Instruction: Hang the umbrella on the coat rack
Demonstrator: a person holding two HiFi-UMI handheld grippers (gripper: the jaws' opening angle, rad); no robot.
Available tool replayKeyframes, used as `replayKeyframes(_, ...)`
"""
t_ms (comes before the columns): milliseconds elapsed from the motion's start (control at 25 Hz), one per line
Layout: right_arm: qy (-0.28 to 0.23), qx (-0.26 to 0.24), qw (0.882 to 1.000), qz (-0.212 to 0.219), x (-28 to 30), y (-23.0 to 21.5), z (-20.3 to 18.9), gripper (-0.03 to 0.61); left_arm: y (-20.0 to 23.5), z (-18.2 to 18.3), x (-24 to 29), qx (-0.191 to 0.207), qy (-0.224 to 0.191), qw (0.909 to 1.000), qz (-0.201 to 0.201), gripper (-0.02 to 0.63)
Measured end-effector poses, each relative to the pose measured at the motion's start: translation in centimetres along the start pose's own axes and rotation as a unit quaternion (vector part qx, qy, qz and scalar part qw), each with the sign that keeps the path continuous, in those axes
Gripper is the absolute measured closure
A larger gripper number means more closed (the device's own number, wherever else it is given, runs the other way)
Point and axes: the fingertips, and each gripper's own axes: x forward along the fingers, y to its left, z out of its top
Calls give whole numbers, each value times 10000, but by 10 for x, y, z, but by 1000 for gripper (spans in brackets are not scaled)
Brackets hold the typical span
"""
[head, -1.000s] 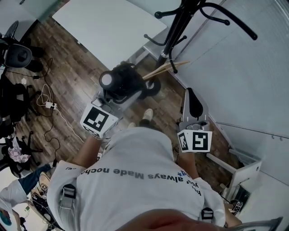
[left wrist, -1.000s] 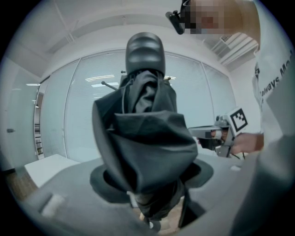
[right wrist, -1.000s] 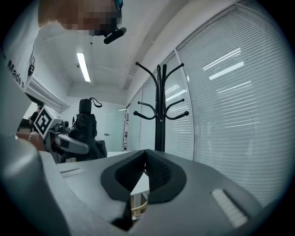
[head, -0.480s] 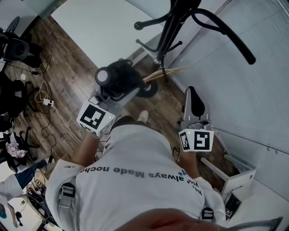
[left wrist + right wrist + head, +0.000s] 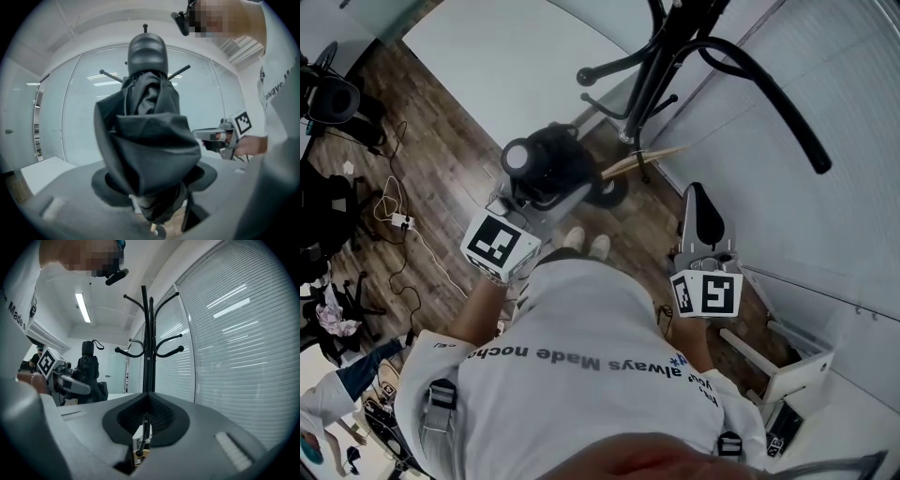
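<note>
My left gripper (image 5: 546, 192) is shut on a folded black umbrella (image 5: 551, 167) and holds it upright; its round handle end (image 5: 519, 158) points up at the head camera. In the left gripper view the umbrella's black fabric (image 5: 146, 140) fills the space between the jaws, with the handle (image 5: 146, 51) on top. The black coat rack (image 5: 661, 56) stands just ahead, its curved arms (image 5: 769, 98) reaching over my right side. My right gripper (image 5: 701, 217) is shut and empty, pointing at the rack's pole (image 5: 149, 357). The rack's hooks (image 5: 180, 71) peek out behind the umbrella.
A white table (image 5: 516, 66) stands ahead on the left. A glass wall with blinds (image 5: 834, 169) runs along the right. Pale wooden sticks (image 5: 642, 159) lie by the rack's base. Cables (image 5: 398, 220) and chairs (image 5: 333, 98) sit on the floor at left, a white box (image 5: 797, 361) low right.
The rack's arms have come nearer and now reach further over my right side. The umbrella stays in my left gripper; my right gripper has barely moved.
</note>
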Motion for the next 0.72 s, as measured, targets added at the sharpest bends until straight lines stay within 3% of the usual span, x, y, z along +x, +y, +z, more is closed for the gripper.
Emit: replayKeyframes(720,-69,56,9990,-432,19,4,3,577,24,6,31,171,69,9974,-699,319)
